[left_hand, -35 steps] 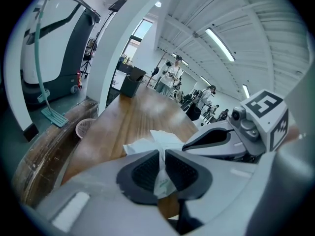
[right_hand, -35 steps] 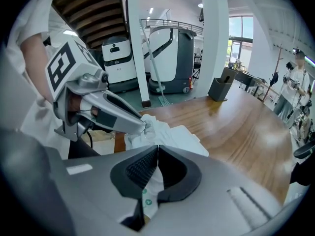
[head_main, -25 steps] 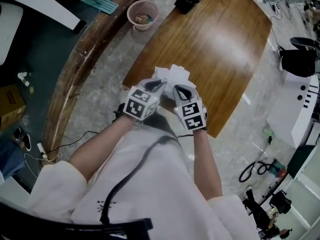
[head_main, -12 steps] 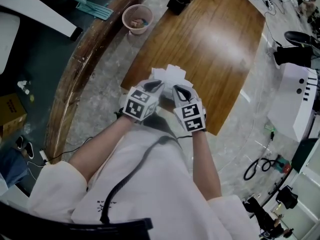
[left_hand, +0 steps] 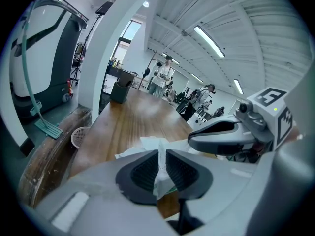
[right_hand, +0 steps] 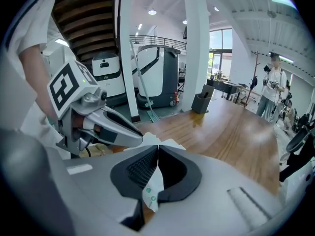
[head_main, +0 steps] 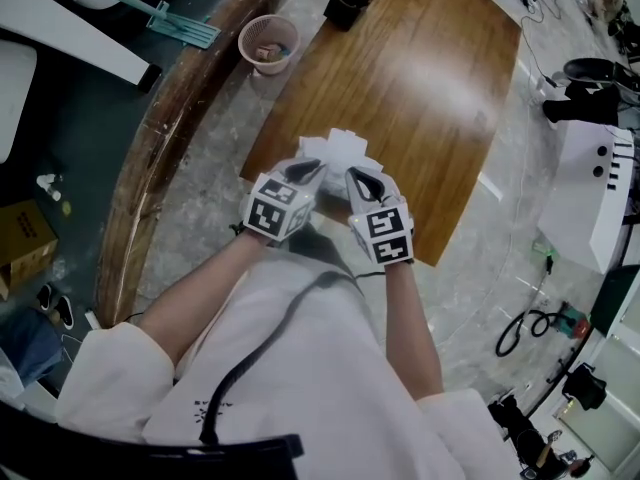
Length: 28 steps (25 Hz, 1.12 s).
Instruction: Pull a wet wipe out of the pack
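My left gripper [left_hand: 161, 157] and right gripper [right_hand: 156, 154] each pinch a thin edge of the soft, light pack [head_main: 340, 150]; the wipe, probably limp and tearable, wants gripping near its fold.

Forearms [head_main: 195, 293] extended forward, grey marker-cubed left gripper [head_main: 304, 172] and right gripper [head_main: 361, 180] side by side, each jaw pair clamped on white wipe pack [head_main: 339, 148].

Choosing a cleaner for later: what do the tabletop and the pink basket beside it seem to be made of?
Tabletop: wood or wood veneer under a glossy varnish, judging by the grain lines and the bright reflection. Pink basket: probably moulded plastic, matte, since its wall looks like an open lattice.
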{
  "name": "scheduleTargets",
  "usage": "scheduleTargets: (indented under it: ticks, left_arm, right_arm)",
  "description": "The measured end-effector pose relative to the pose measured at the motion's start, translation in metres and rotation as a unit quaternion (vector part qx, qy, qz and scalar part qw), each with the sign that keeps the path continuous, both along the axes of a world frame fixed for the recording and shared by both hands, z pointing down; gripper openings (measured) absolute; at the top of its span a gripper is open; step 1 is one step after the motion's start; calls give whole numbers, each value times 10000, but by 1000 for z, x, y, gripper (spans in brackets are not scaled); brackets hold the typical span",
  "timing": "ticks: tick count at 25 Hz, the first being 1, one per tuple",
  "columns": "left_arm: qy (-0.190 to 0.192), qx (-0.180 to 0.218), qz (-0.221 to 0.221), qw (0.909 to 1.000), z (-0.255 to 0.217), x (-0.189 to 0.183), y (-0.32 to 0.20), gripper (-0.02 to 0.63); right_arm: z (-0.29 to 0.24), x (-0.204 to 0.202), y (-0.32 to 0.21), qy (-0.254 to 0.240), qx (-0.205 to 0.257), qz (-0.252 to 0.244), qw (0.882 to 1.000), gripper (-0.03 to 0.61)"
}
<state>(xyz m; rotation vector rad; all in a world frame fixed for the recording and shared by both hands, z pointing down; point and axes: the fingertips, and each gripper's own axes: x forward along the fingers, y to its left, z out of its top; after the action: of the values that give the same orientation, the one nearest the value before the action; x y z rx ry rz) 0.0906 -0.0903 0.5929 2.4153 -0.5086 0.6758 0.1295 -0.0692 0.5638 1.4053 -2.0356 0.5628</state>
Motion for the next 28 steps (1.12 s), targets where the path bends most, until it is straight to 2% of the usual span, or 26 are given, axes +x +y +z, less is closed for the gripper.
scheduleTargets:
  ticks: [28]
  left_arm:
    - [124,409,299,9986,-42,6,-5,54]
  right_arm:
    - [-41,6,0,-279,682,489,9961,12]
